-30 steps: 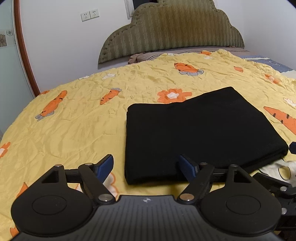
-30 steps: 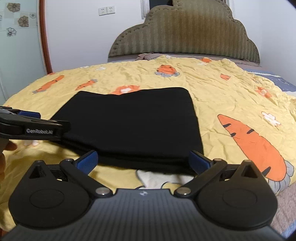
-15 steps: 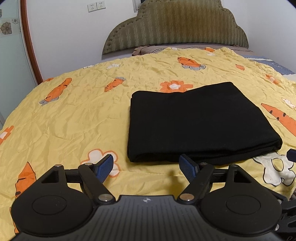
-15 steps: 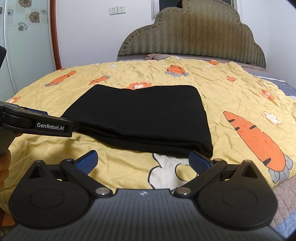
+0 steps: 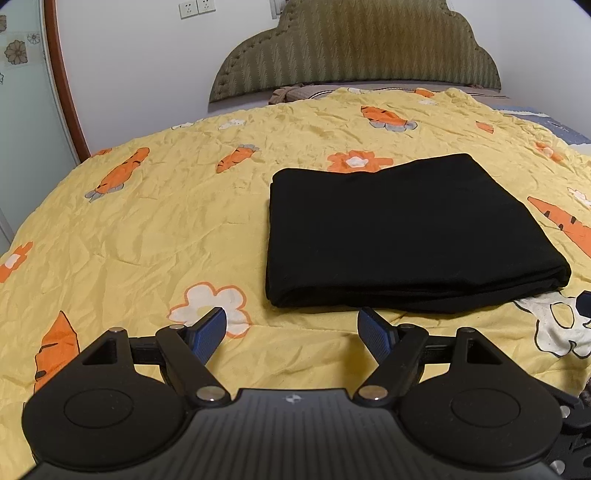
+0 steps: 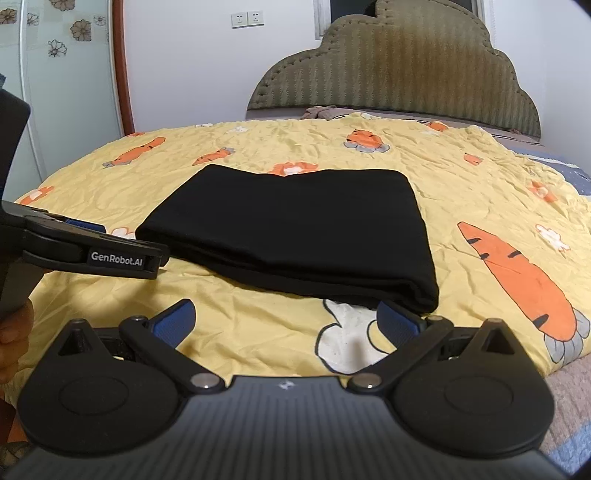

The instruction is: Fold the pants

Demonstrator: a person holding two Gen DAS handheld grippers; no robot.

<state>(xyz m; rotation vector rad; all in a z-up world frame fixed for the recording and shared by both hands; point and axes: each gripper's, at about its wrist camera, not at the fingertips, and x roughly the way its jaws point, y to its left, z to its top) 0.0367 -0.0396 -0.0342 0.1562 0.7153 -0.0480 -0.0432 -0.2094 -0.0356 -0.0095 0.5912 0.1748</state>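
Both hand-held grippers have drawn back from the black pants (image 5: 406,236): a second ago each sat right at the near edge of the bundle, and now a strip of bare quilt shows between the blue pads and the fabric in both views.

Pants: folded into a compact, layered rectangle, lying flat on the yellow carrot-print quilt (image 5: 147,229) of the bed. Stacked fold edges visible along the side nearest the grippers. Ahead and to the right of the left hand-held gripper (image 5: 291,326); ahead and slightly left of the right hand-held gripper (image 6: 284,319). Nothing touches them.

Left hand-held gripper: fingers spread wide, empty, hovering low over the quilt above a white flower print. From the right wrist view it shows side-on at the left (image 6: 92,251), just beside the left corner of the bundle but apart from it.

Right hand-held gripper: fingers likewise spread, empty, over a white rabbit print; its right pad sits near the bundle's front right corner, not clearly in contact.

Beyond: olive padded headboard (image 6: 399,66), white wall with sockets (image 6: 247,18).

Judgement: release and retreat with a tidy bundle left behind suggests the folding is finished or nearly so. At most a last smoothing pass would remain.
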